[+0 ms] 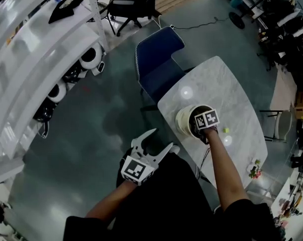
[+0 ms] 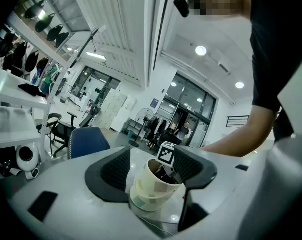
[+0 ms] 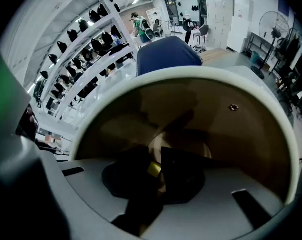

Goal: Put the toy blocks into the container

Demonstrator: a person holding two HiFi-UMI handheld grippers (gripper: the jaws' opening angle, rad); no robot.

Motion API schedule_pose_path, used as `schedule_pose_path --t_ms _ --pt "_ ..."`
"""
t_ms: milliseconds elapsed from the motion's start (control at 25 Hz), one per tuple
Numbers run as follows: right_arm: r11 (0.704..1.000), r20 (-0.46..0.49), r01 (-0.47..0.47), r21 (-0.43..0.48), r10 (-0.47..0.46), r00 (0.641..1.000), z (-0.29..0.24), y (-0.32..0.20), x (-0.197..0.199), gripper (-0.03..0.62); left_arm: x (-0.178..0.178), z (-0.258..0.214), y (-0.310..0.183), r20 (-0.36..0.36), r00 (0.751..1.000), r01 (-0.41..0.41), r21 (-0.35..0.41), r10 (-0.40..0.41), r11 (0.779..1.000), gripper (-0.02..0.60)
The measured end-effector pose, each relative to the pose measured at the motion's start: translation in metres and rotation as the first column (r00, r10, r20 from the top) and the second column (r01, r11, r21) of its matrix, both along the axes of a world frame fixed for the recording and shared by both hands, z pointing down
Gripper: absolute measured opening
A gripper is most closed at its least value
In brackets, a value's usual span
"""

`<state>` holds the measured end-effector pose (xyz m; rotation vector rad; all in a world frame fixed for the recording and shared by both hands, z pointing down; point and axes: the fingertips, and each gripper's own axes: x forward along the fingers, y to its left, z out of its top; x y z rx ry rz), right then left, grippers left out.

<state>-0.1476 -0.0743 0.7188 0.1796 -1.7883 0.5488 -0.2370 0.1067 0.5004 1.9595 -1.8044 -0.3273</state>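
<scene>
While the right forearm (image 1: 225, 167) is stretched out over the white marbled table (image 1: 226, 92), the right gripper (image 1: 205, 125) is pointed steeply down, its tips sunk into the cream round container (image 1: 182, 119) that stands on the table. The left gripper (image 1: 161, 138) is held roughly level, off the table's near edge, and is aimed toward the container. Its jaws are spread apart and nothing is gripped. In the left gripper view the container is merely framed between them from a distance. In that view pale coloured squares are shown on the container's outer wall, and the marker cube of the right gripper is seen above its rim.

What is hidden from the head view is given by the right gripper view. The brown inner wall and pale floor of the container are seen from within, and the dark pads are clenched on a small yellow toy block (image 3: 153, 168) held low inside it. Whether the block touches the floor cannot be told.

Only in the head view is a second small yellow-green block (image 1: 226, 130) seen, lying on the table just beside the container. A blue upholstered chair (image 1: 159, 54) is seen at the table's far end.
</scene>
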Motion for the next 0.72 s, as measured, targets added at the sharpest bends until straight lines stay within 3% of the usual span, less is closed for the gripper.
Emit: schedule_pose_path --t_ms 160,440,720 --pt "1.0 0.04 -0.023 0.02 0.023 0.999 -0.009 0.002 0.002 0.067 0.007 0.004 -0.001 0.001 1.0 -0.026 0.003 0.026 1.0 0.25" --pt "0.995 0.193 -0.067 0.075 0.052 0.98 -0.052 0.009 0.001 0.039 0.022 0.0 -0.019 0.034 0.995 -0.095 0.006 0.095 0.995 0.249" --pt "0.976 0.391 -0.174 0.129 0.111 0.914 -0.113 -0.004 0.04 0.012 0.065 -0.008 -0.055 0.104 0.979 -0.174 0.007 0.173 0.985 0.249"
